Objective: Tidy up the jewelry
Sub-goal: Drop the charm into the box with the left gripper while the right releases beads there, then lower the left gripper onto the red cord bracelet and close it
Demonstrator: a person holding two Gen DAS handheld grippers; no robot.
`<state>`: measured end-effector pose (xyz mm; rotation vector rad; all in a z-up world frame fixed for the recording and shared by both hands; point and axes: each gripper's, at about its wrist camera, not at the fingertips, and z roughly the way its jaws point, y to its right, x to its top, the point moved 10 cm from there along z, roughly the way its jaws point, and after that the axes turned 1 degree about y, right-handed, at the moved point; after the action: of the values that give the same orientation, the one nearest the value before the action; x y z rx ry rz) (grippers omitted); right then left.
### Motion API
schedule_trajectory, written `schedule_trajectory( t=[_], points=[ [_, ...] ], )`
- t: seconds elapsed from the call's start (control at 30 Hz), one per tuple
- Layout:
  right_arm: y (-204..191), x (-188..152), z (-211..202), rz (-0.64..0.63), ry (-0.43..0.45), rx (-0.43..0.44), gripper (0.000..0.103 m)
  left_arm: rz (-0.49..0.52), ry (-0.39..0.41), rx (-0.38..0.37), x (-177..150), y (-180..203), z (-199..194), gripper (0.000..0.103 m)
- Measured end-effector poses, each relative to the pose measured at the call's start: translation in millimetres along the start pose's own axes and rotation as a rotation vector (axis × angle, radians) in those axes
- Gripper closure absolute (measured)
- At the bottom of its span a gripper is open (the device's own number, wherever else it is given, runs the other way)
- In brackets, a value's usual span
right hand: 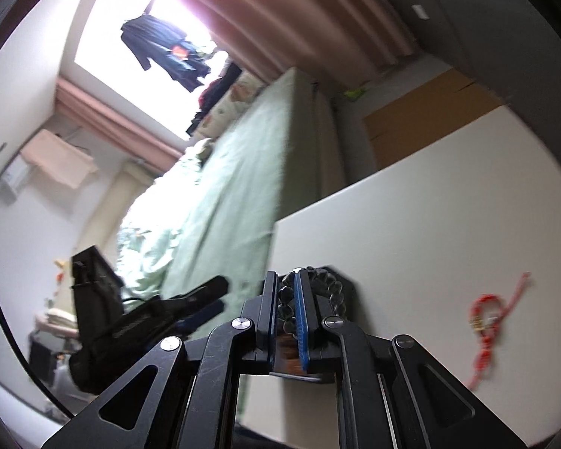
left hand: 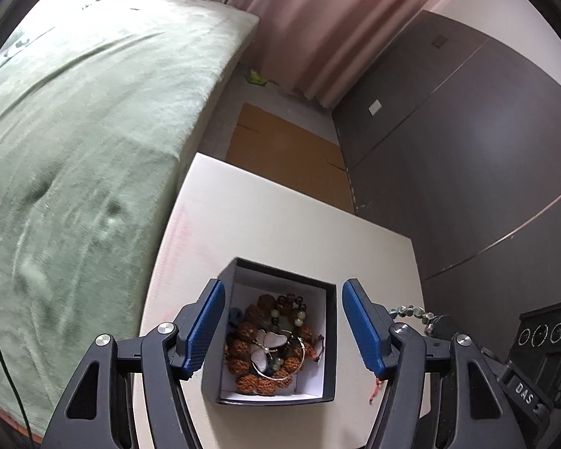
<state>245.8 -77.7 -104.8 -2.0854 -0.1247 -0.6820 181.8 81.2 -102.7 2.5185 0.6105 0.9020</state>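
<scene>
White table (left hand: 280,224): jewelry box (left hand: 276,340) between spread left jaws.

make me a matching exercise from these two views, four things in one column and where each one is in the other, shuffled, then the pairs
Things
1. butterfly pendant
2. dark bead bracelet
3. red cord
4. left claw

Places or states
A. lying loose on the white table
B. pinched in the right claw
C. inside the dark box, on top of the brown beads
D. open, fingers either side of the box

Pairs: 1-C, 2-B, 3-A, 4-D
</scene>
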Motion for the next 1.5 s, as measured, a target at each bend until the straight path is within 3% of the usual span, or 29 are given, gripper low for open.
schedule_trajectory(
  t=[0.13, 0.2, 0.23, 0.27, 0.33, 0.67, 0.8, 0.93, 1.5],
  points=[
    [-29, -8, 25, 0.019, -0.025, 0.111, 0.092, -0.032, 0.024, 0.001, 10, -12, -7, 0.037],
    [-33, -11, 39, 0.02, -0.046, 0.123, 0.092, -0.05, 0.033, 0.005, 13, -19, -10, 0.037],
    [-33, -14, 45, 0.016, -0.066, 0.113, 0.086, -0.058, 0.036, 0.008, 14, -22, -11, 0.037],
    [-32, -16, 50, 0.016, -0.083, 0.097, 0.068, -0.065, 0.038, 0.009, 15, -25, -12, 0.037],
    [-23, -18, 54, 0.018, -0.079, 0.038, 0.049, -0.068, 0.04, 0.009, 15, -27, -14, 0.037],
    [3, -9, 23, 0.039, -0.038, -0.037, 0.048, -0.043, 0.029, 0.015, 0, -15, -18, 0.037],
    [14, -6, 7, 0.039, -0.028, -0.074, 0.038, -0.022, 0.026, 0.02, -10, -7, -20, 0.037],
    [27, -2, -13, 0.035, -0.014, -0.116, 0.038, 0.009, 0.018, 0.01, -20, 9, -17, 0.037],
    [127, 2, -76, 0.194, -0.034, -0.322, 0.038, 0.164, -0.05, -0.016, -62, 78, 20, 0.037]
  ],
)
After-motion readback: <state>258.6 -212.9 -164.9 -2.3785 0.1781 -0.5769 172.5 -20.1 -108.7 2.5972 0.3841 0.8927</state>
